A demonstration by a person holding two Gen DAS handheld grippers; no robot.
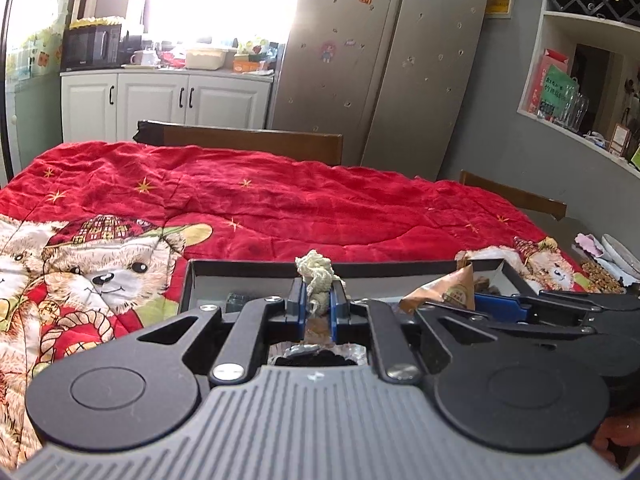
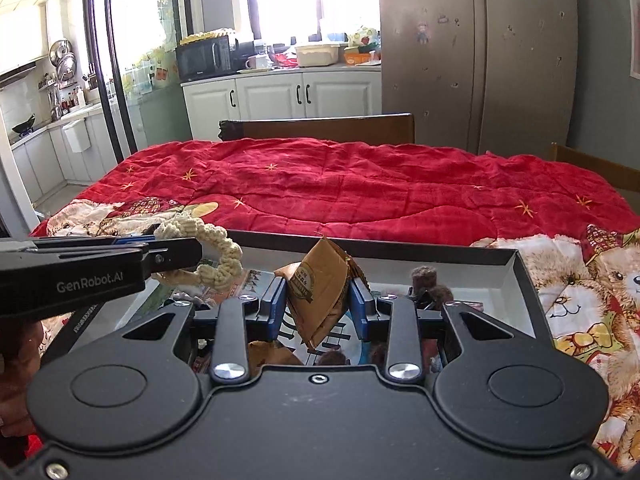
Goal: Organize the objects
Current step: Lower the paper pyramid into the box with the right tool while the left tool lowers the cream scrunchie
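Observation:
My left gripper [image 1: 319, 295] is shut on a cream braided rope ring [image 1: 316, 276], which sticks up from between its blue pads. In the right wrist view the same rope ring [image 2: 218, 258] hangs from the left gripper [image 2: 176, 246] at the left. My right gripper [image 2: 319, 294] is shut on a brown snack packet [image 2: 320, 292], held upright between its pads. The packet [image 1: 452, 290] also shows at the right in the left wrist view. Both grippers hover over a dark open box [image 2: 516, 268] that lies on the red quilt. Several packets and dark round pieces lie inside the box.
A red quilt with teddy bears [image 1: 248, 200] covers the table. Wooden chair backs [image 1: 256, 142] stand behind it. A plate and nuts [image 1: 604, 272] sit at the right edge. Fridge, white cabinets and wall shelves are farther back.

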